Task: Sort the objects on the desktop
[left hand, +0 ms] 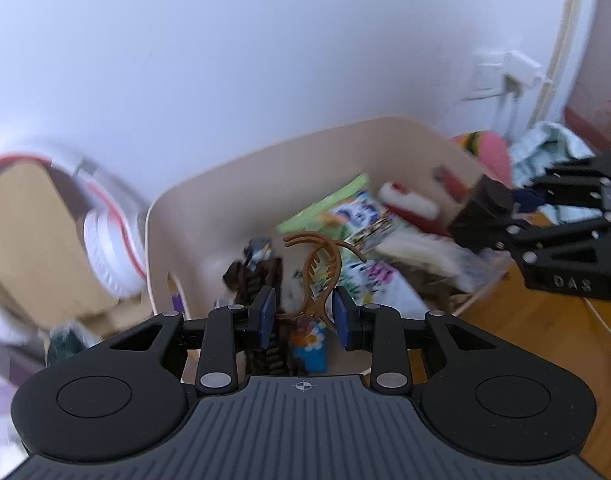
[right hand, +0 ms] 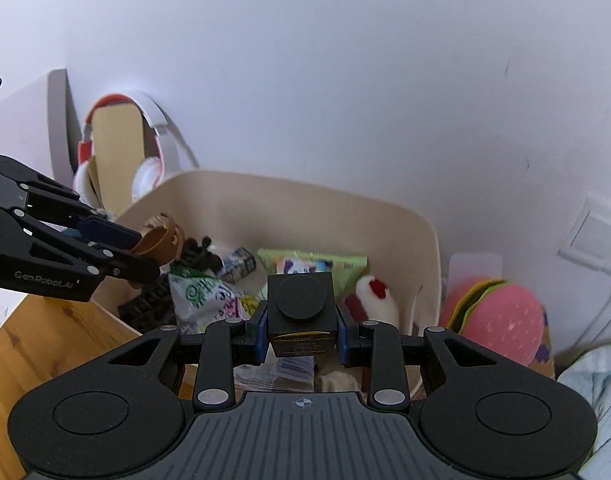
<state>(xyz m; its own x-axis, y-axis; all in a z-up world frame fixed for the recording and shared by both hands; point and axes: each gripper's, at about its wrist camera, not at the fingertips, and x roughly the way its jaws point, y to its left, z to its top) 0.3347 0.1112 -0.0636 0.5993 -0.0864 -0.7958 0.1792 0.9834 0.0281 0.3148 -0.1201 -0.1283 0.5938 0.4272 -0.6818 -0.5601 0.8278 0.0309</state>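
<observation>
Above a cream bin crowded with snack packets and small toys, both hand-held grippers are hovering with loads. The left gripper is pinching a brown hair claw by its hinge end, jaws narrow; the claw's long axis is pointing forward, away from the fingers, its teeth hanging over the bin's middle. The right gripper is clamping a small black cube-shaped gadget directly over the bin's near side. Each load is sitting straight below its own gripper's line, so releasing looks likely to drop both inside.
</observation>
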